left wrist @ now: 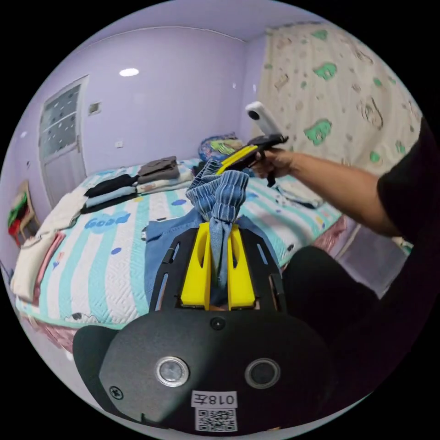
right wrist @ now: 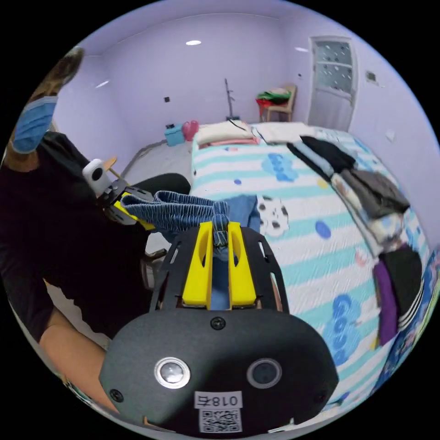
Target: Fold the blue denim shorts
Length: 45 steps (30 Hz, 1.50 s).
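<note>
The blue denim shorts point(left wrist: 219, 195) hang in the air above the bed, held by their gathered elastic waistband. My left gripper point(left wrist: 219, 229) is shut on one end of the waistband, with denim bunched between its yellow jaws. The right gripper point(left wrist: 233, 159) appears further off in the left gripper view, held by a hand and clamped on the other end. In the right gripper view, my right gripper point(right wrist: 220, 228) is shut on the waistband of the shorts point(right wrist: 176, 210), which stretches left to the left gripper point(right wrist: 126, 206). The legs of the shorts drape down below the jaws.
The bed point(left wrist: 105, 261) has a striped teal and white cover. Folded clothes point(left wrist: 133, 183) lie in stacks along its far side, also the stacks point(right wrist: 366, 192) in the right gripper view. A patterned curtain point(left wrist: 339, 91), a door point(left wrist: 62, 137) and a chair point(right wrist: 279, 103) stand around. The person's body is close by.
</note>
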Motion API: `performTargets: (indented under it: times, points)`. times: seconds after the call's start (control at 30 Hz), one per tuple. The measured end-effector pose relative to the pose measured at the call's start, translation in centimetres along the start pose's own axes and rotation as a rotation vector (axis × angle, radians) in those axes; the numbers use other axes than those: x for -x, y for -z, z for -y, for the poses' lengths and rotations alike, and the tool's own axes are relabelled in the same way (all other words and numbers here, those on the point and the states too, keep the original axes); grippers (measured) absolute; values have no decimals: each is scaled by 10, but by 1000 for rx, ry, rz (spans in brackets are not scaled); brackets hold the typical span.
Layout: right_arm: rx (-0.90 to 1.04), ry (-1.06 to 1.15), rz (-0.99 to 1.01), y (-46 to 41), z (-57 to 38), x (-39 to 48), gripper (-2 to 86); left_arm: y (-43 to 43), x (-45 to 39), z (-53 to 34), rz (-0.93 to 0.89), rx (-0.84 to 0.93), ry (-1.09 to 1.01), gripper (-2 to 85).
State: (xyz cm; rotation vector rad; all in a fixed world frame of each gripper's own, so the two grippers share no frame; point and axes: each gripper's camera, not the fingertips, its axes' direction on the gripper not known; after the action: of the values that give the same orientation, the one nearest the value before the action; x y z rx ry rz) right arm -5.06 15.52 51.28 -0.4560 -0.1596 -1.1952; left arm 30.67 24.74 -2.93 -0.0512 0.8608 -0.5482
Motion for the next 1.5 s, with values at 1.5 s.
performTargets:
  times: [1.5]
  points:
    - [546,11,-741,-158,-81,234,77,-41,205,-38,-339,9,617,80]
